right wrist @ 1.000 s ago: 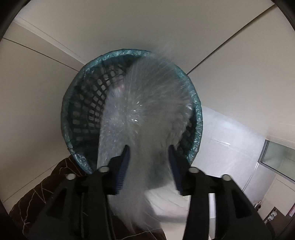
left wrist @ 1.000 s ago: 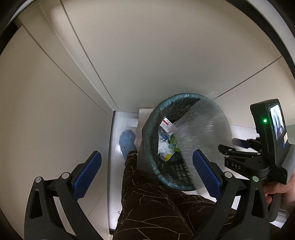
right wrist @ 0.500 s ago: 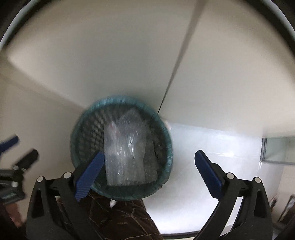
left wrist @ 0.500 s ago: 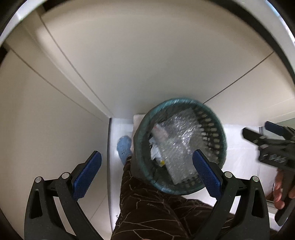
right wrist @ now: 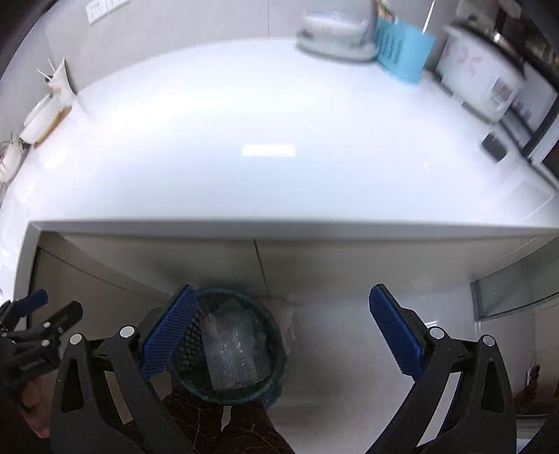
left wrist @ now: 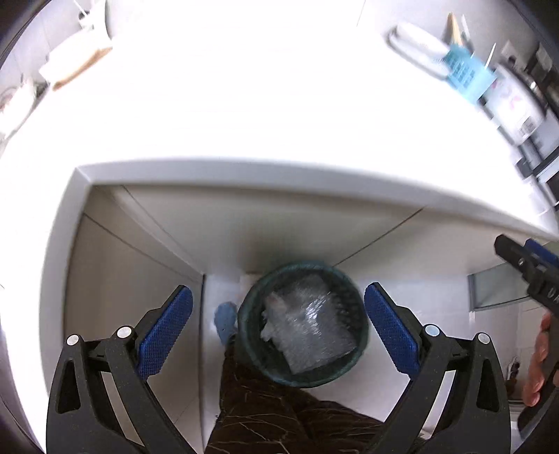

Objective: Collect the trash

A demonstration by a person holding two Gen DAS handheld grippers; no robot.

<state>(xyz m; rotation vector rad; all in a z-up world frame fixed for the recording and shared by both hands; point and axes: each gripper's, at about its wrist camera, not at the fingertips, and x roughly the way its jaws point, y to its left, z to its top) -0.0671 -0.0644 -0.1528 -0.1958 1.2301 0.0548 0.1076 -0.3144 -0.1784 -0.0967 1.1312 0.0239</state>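
Observation:
A dark green mesh bin [left wrist: 361, 340] [right wrist: 274, 366] stands on the floor under the white counter, far below both grippers. A sheet of clear bubble wrap [left wrist: 314, 331] [right wrist: 232, 352] lies inside it on top of other scraps. My left gripper [left wrist: 277, 333] is open high above the bin with nothing between its blue pads. My right gripper [right wrist: 279, 337] is open as well, empty, above and to the right of the bin. Each gripper shows at the edge of the other's view.
The white counter [right wrist: 265, 139] carries a blue basket [right wrist: 401, 52], a rice cooker [right wrist: 478, 77] and a white appliance [right wrist: 335, 31] at the back right, dishes [right wrist: 38, 118] at the left. A person's brown trouser leg [left wrist: 279, 415] and blue slipper [left wrist: 225, 317] stand by the bin.
The right gripper let go of the bubble wrap, which dropped into the bin. Both grippers rose well above the bin, bringing the counter top into view.

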